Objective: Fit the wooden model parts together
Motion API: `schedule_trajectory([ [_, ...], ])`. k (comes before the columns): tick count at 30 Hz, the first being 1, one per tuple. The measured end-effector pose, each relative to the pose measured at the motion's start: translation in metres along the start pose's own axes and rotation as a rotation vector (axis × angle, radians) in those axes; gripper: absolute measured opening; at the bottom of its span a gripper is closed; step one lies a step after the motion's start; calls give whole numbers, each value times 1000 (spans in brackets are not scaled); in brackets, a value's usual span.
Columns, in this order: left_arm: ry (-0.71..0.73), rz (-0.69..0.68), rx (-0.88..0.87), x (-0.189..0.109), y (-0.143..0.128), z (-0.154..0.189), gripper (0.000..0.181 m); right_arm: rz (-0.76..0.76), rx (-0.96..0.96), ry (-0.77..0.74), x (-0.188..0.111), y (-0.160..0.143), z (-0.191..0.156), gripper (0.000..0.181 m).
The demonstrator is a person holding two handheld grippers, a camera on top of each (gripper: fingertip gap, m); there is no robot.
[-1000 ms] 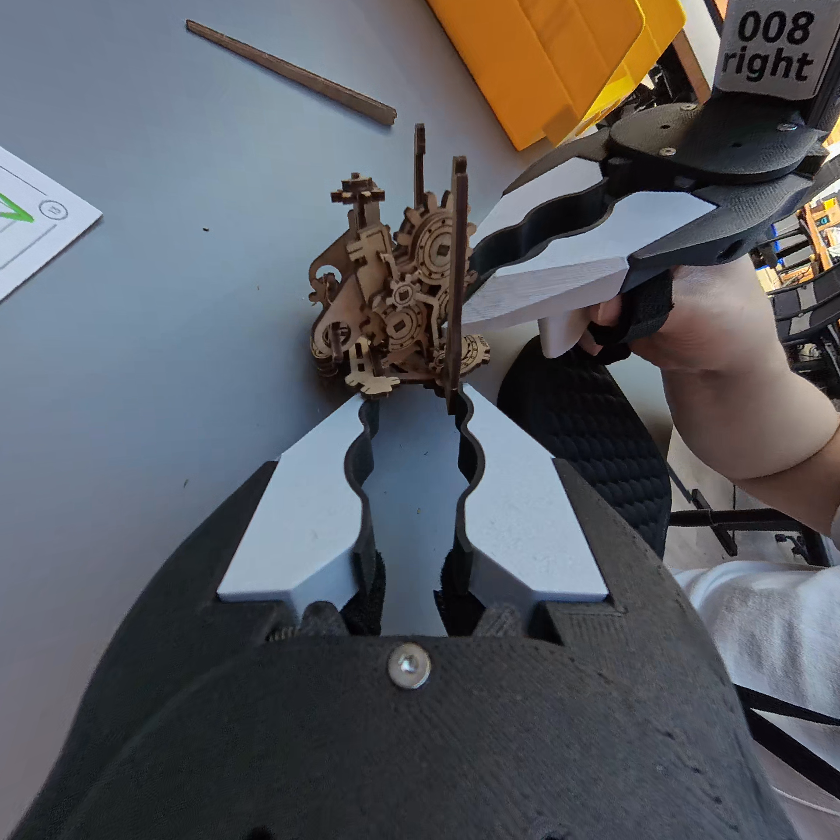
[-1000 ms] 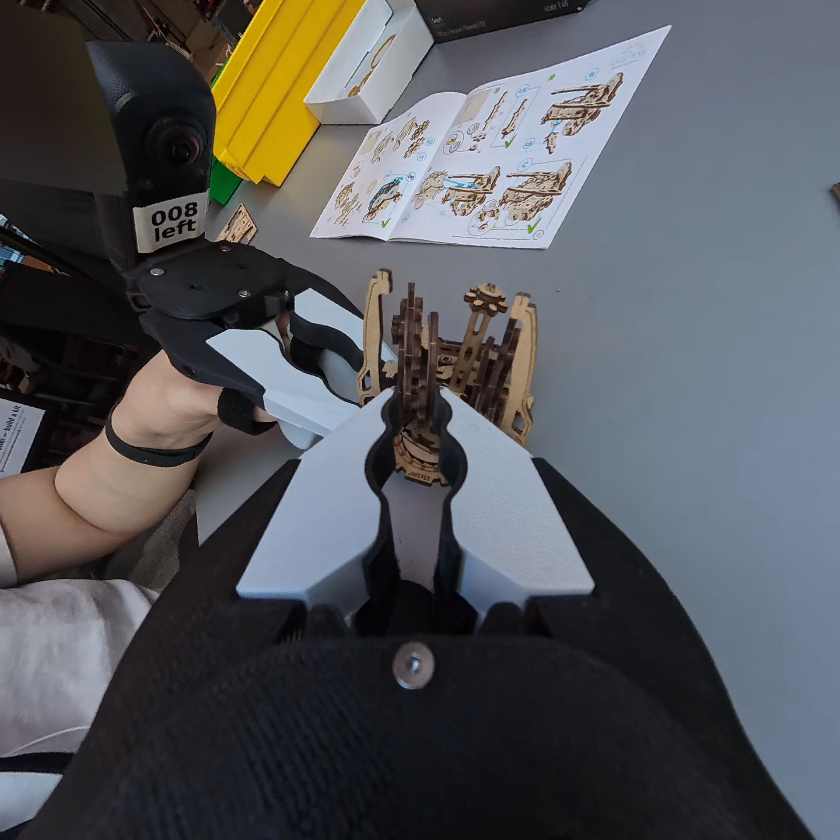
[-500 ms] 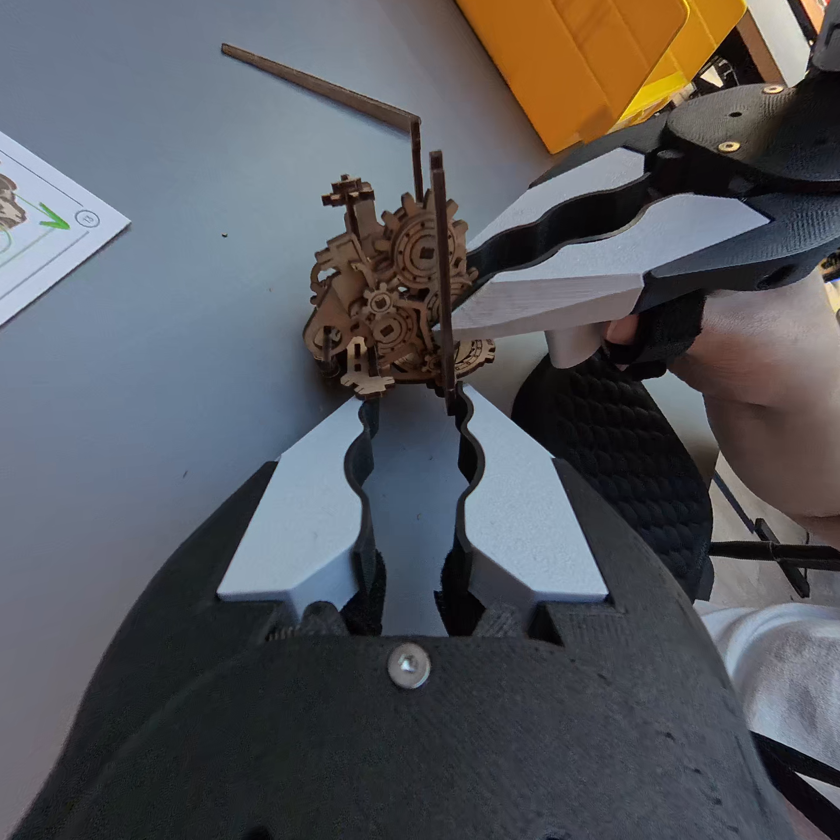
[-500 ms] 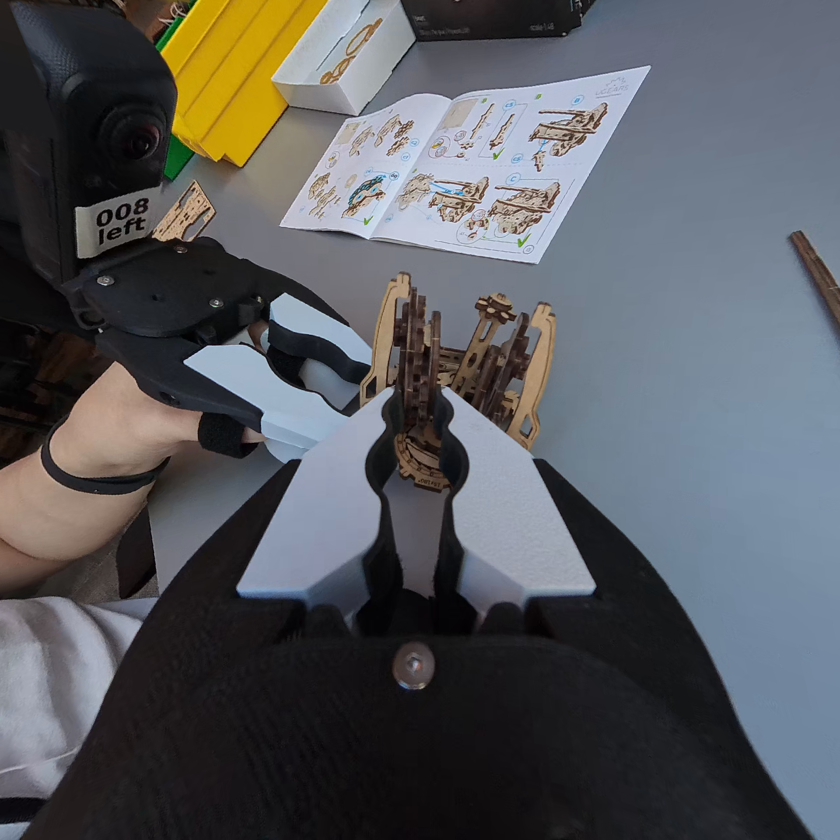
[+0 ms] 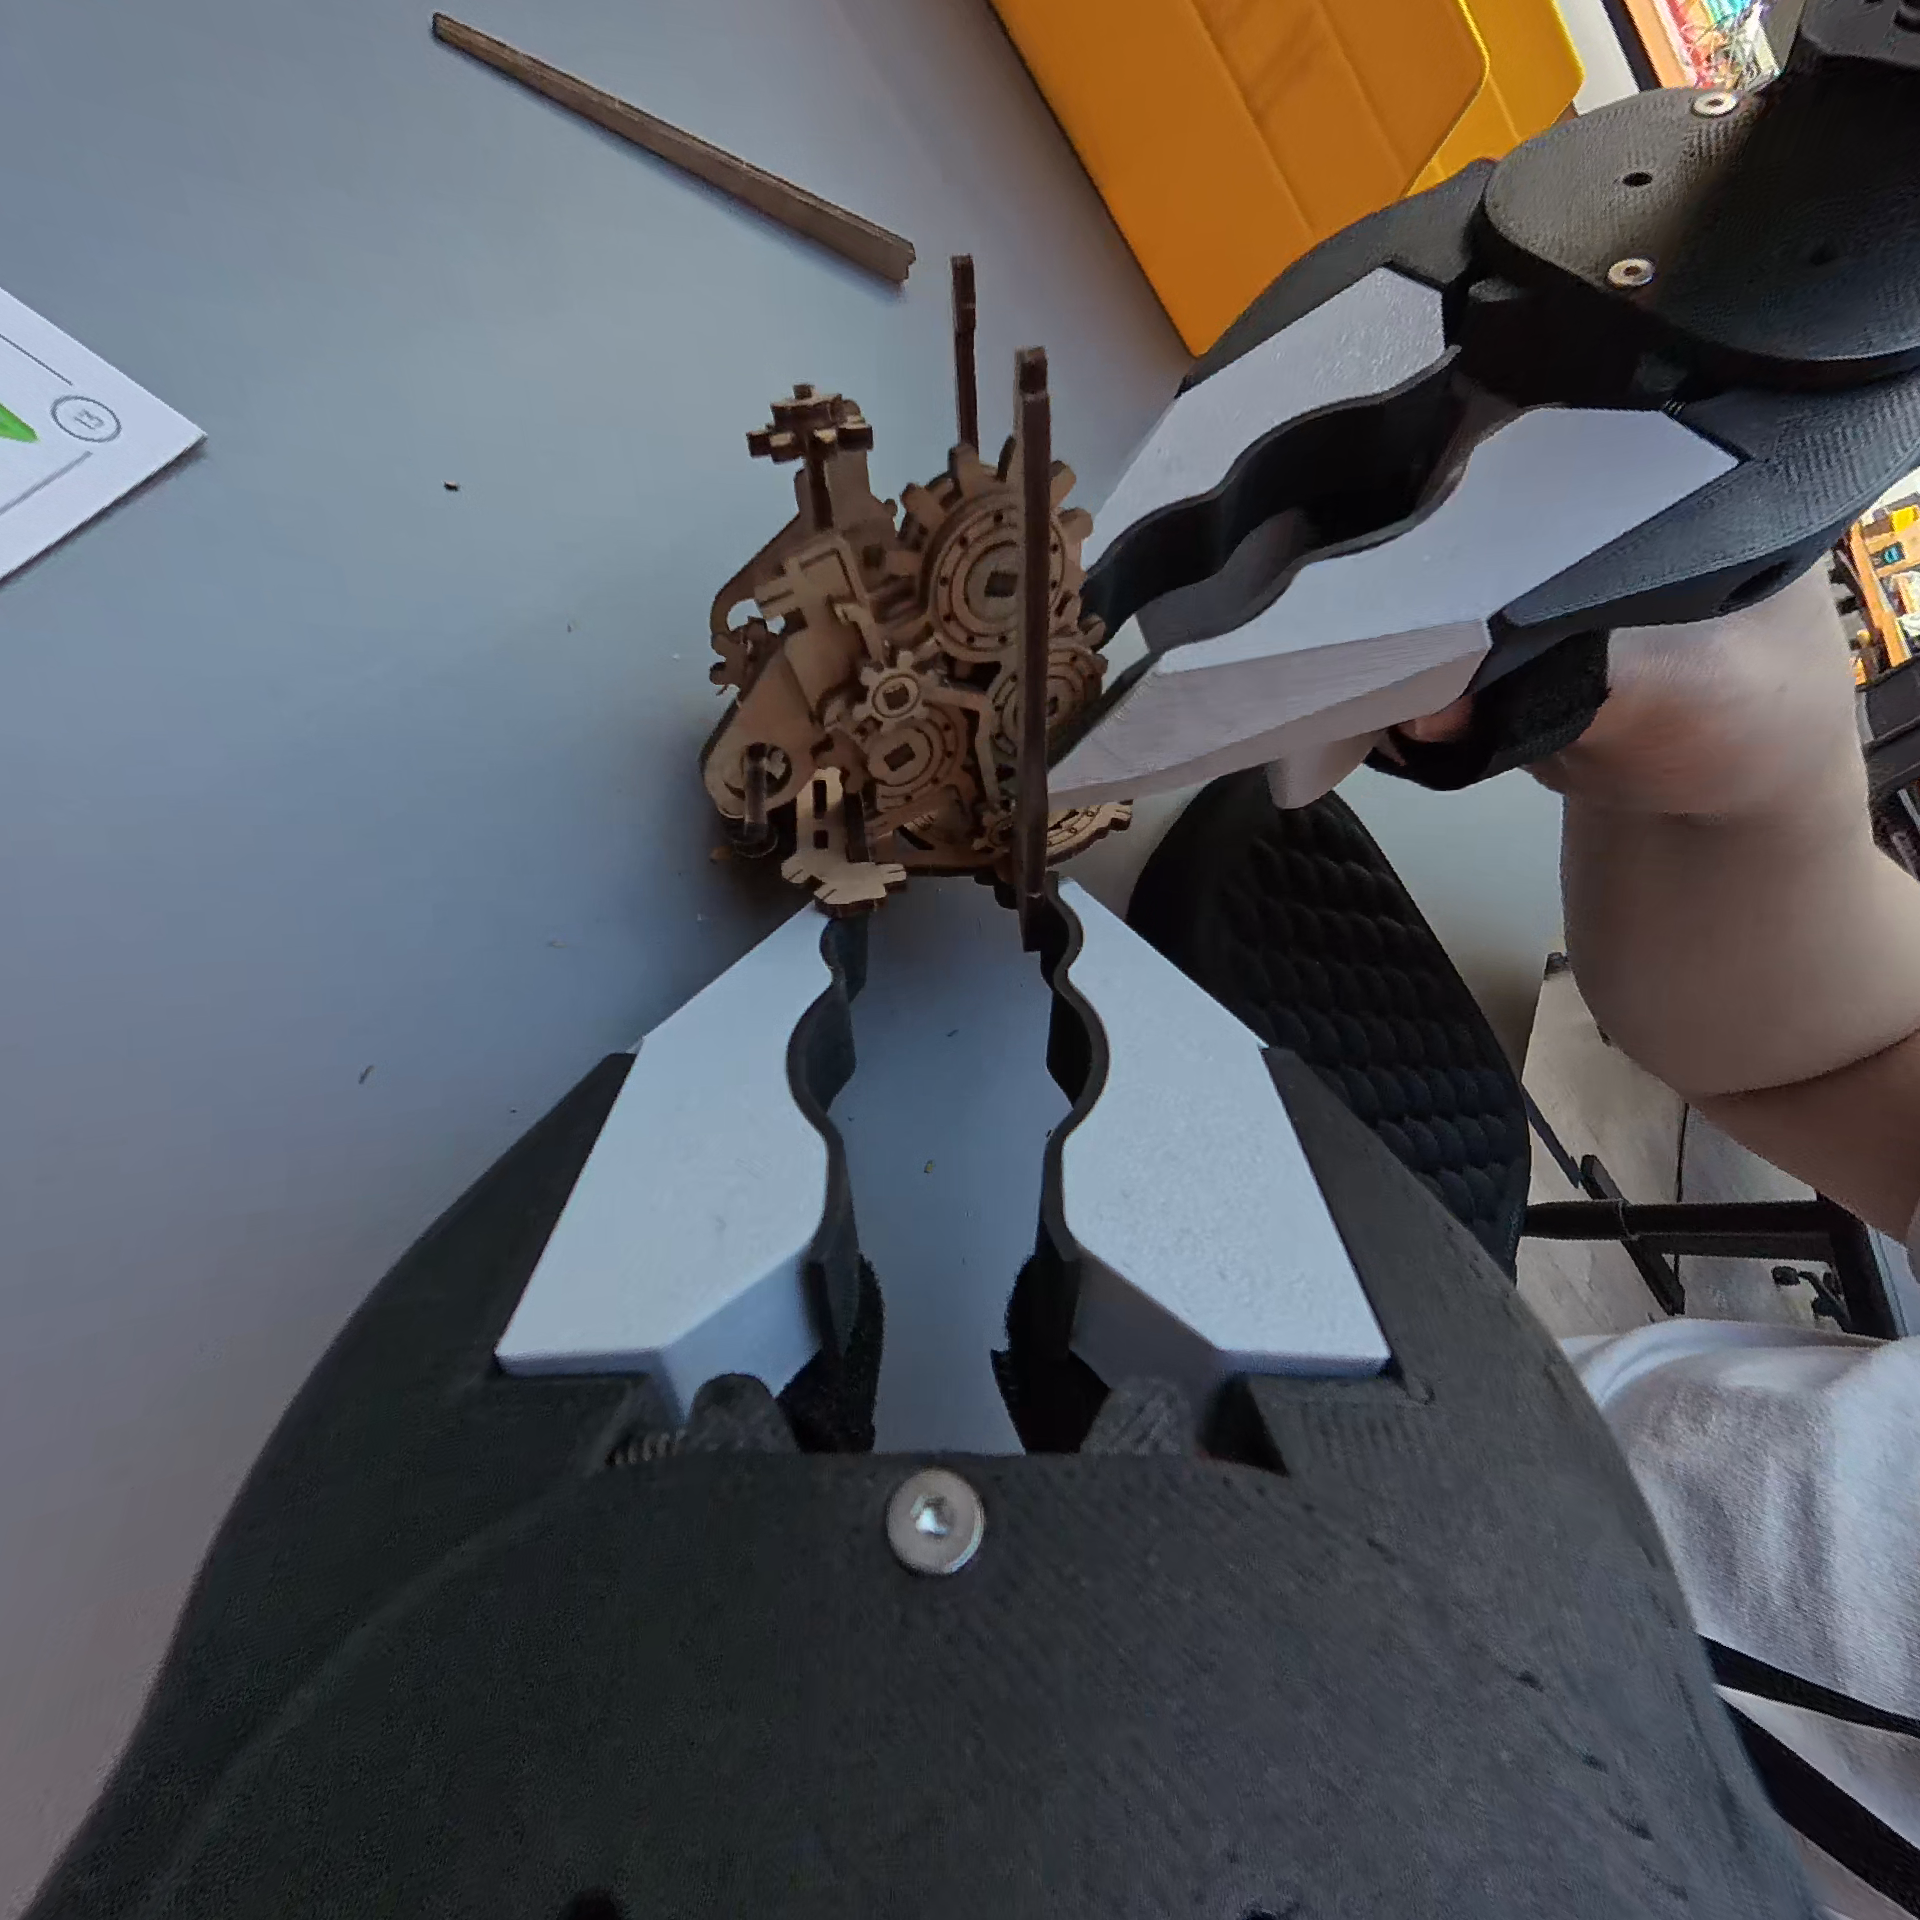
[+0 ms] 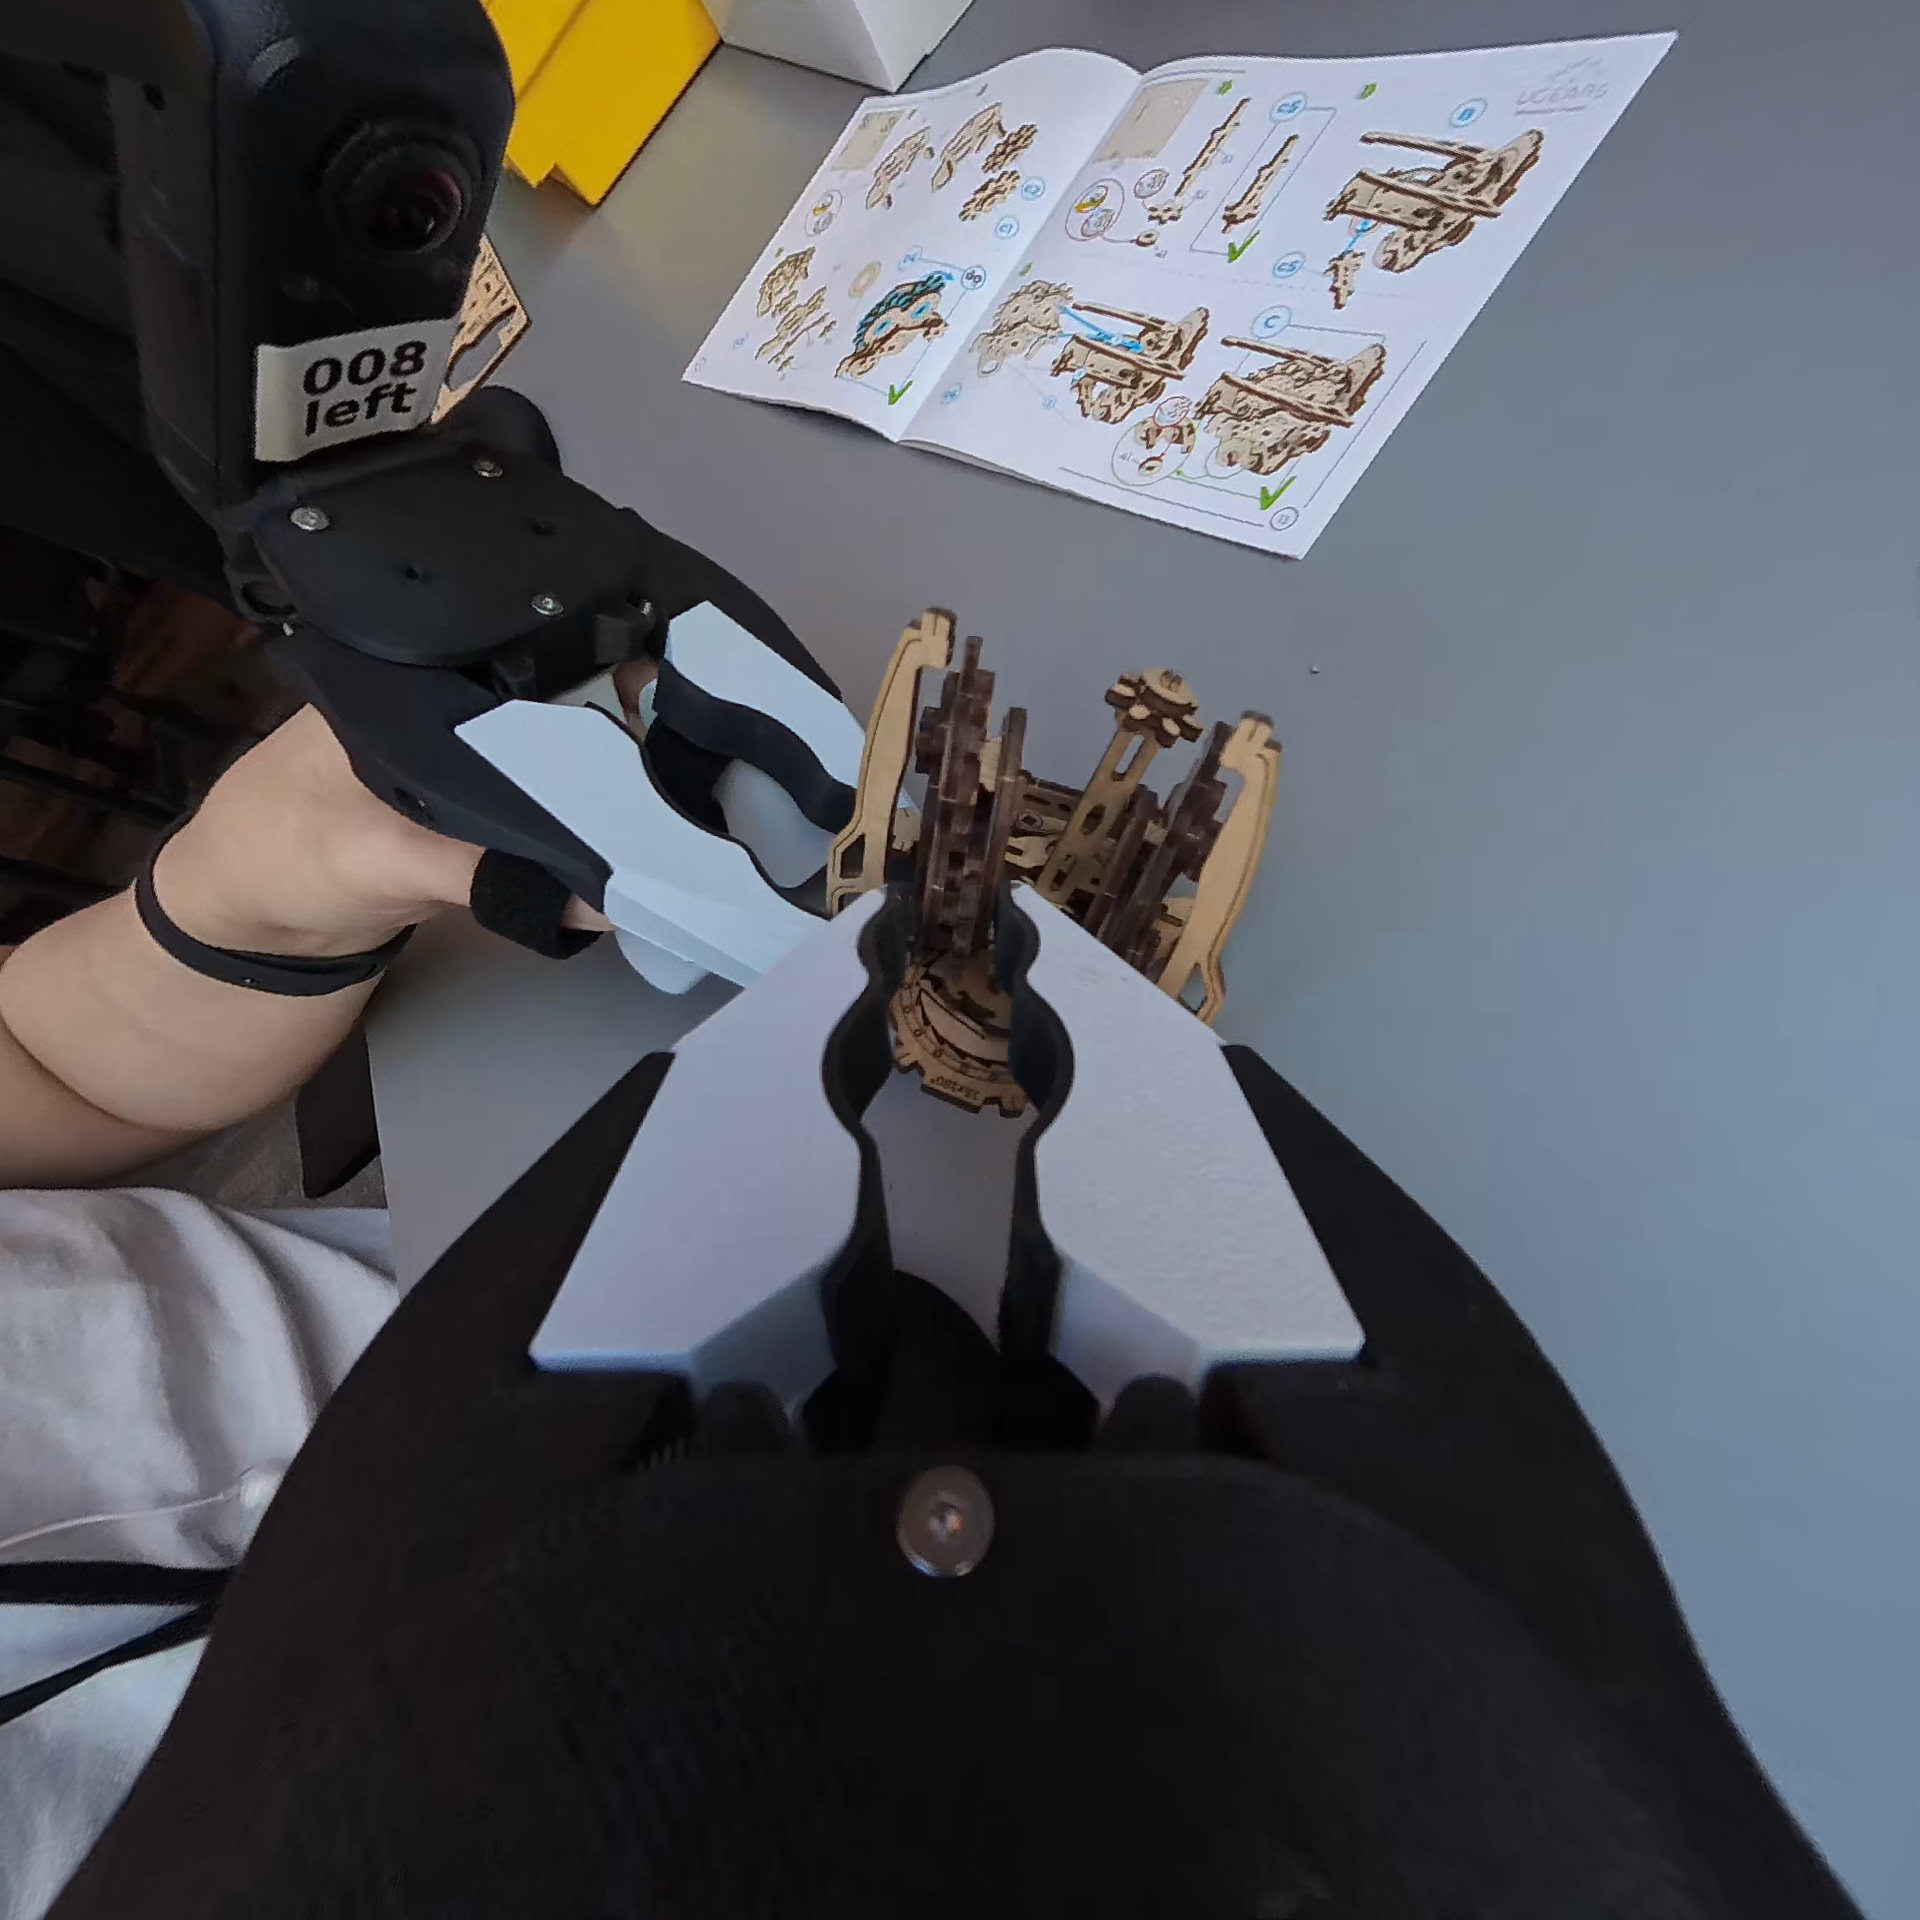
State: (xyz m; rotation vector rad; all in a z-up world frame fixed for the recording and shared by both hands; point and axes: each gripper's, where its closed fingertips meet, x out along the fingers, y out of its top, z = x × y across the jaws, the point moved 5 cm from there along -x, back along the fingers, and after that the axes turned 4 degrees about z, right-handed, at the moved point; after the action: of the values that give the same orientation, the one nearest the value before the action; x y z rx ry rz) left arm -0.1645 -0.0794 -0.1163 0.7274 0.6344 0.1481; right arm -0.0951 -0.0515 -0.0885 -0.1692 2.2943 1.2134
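Note:
The wooden model (image 5: 894, 686), a cluster of gears between two light side plates, stands on the grey table (image 5: 364, 779). It also shows in the right wrist view (image 6: 1101, 821). My right gripper (image 6: 951, 914) is shut on the model's upright gear stack; in the left wrist view the right gripper (image 5: 1086, 675) reaches in from the right. My left gripper (image 5: 951, 920) is open, right up against the model, and its right fingertip (image 5: 1070, 935) touches the edge of one side plate. In the right wrist view the left gripper (image 6: 831, 852) sits at the model's left plate.
A loose wooden stick (image 5: 665, 140) lies behind the model. Yellow bins (image 5: 1299, 135) stand at the back. An open instruction booklet (image 6: 1164, 270) lies beyond the model, with a white box (image 6: 862, 31) behind it. A black mesh chair (image 5: 1340, 1018) is past the table edge.
Both grippers and the model have shifted slightly towards the booklet, and the model has turned a little. The right gripper keeps its hold; the left stays open.

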Motion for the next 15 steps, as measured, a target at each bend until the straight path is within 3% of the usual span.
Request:
schedule_trajectory([
  [1,-4,-3,1,0,0,0,32,-22,-14,11,0,-1,-1,17],
  [15,-49,-5,-1,-3,-2,-2,32,-150,-191,3,-3,-7,-4,23],
])
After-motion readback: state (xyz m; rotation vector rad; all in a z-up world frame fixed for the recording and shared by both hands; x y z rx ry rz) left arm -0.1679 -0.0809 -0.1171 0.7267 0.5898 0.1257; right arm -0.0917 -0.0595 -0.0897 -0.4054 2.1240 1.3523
